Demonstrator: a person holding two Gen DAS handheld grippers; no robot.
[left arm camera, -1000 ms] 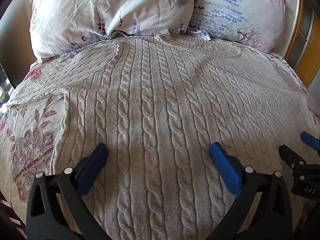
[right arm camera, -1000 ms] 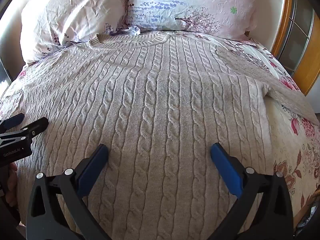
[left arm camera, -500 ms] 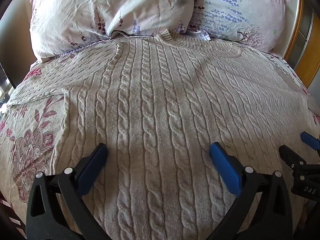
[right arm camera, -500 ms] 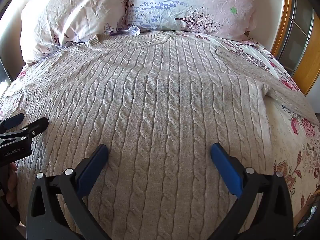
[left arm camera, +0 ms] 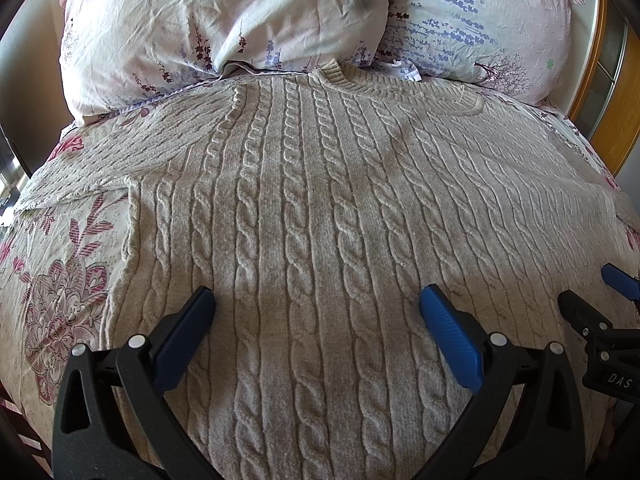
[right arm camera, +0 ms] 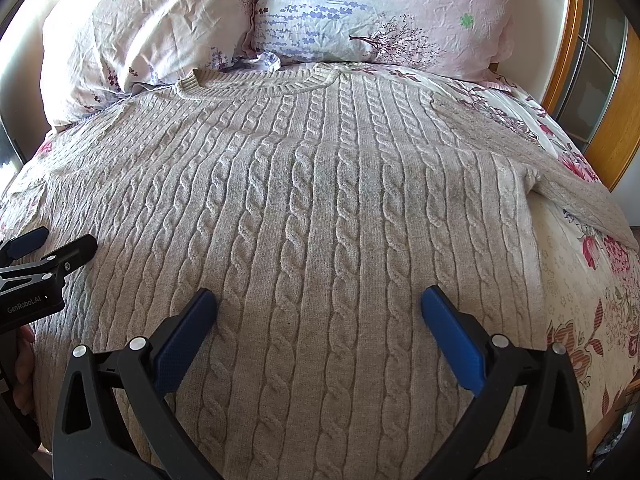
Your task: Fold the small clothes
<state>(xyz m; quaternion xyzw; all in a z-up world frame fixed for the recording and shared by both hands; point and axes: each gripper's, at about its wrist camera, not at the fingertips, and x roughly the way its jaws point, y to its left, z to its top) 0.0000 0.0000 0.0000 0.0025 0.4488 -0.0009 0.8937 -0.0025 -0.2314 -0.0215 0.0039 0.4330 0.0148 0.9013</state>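
A beige cable-knit sweater (left arm camera: 320, 200) lies spread flat on the bed, collar toward the pillows; it also fills the right wrist view (right arm camera: 320, 200). Its left sleeve (left arm camera: 80, 168) runs out to the left and its right sleeve (right arm camera: 560, 176) runs out to the right. My left gripper (left arm camera: 316, 304) is open and empty, hovering over the sweater's lower left part. My right gripper (right arm camera: 318, 304) is open and empty over the lower right part. Each gripper shows at the edge of the other's view, the right one (left arm camera: 592, 300) and the left one (right arm camera: 52, 244).
Two floral pillows (left arm camera: 224, 28) (right arm camera: 380, 12) lean at the head of the bed. The flowered bedsheet (left arm camera: 60, 280) (right arm camera: 592, 300) shows on both sides of the sweater. A wooden frame with glass panes (right arm camera: 600, 80) stands at the right.
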